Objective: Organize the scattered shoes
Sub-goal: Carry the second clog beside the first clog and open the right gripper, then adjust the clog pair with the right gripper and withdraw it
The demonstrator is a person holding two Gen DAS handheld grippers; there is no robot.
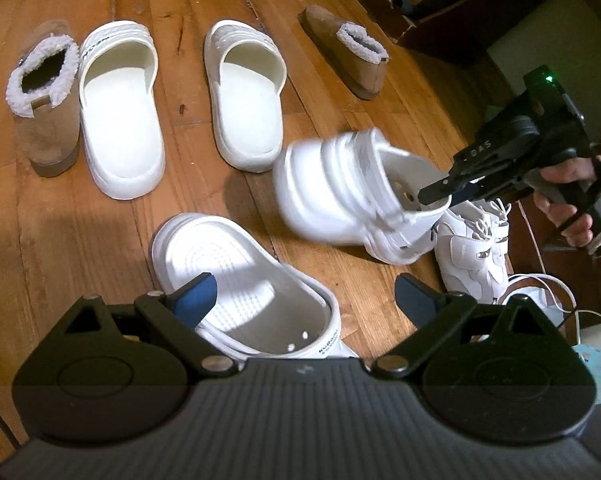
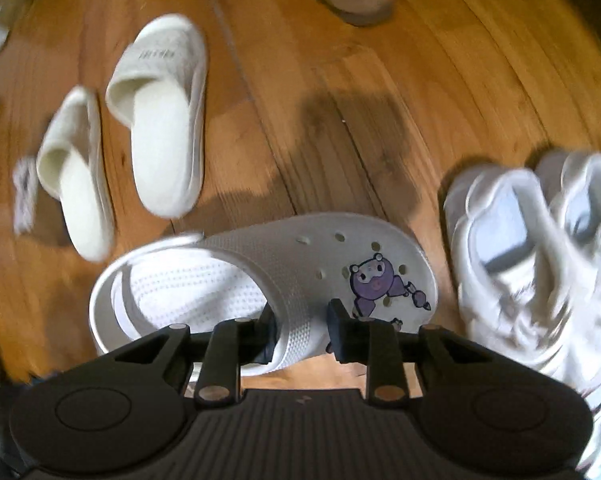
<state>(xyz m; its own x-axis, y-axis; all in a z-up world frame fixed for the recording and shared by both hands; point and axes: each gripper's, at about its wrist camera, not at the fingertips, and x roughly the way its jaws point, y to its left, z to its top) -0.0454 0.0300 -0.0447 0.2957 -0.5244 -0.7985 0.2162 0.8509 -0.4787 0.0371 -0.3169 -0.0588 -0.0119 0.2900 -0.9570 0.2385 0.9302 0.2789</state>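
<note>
In the left wrist view my left gripper (image 1: 306, 296) stands open above a white clog (image 1: 240, 280) that lies on the wooden floor; its blue pads (image 1: 196, 296) do not touch the clog. Further right, my right gripper (image 1: 440, 196), held by a hand, is shut on the rim of a second white clog (image 1: 340, 188), which hangs tilted above the floor. In the right wrist view the right gripper (image 2: 304, 334) pinches that clog's (image 2: 260, 276) side wall, beside a purple charm (image 2: 374, 284) on its toe.
A pair of white slippers (image 1: 120, 112) (image 1: 244, 96) lies side by side, with a brown fleece-lined boot (image 1: 44, 100) to their left and another (image 1: 348, 48) at the back right. White sneakers (image 1: 472, 248) sit at the right near white cables. Dark furniture stands at the far right.
</note>
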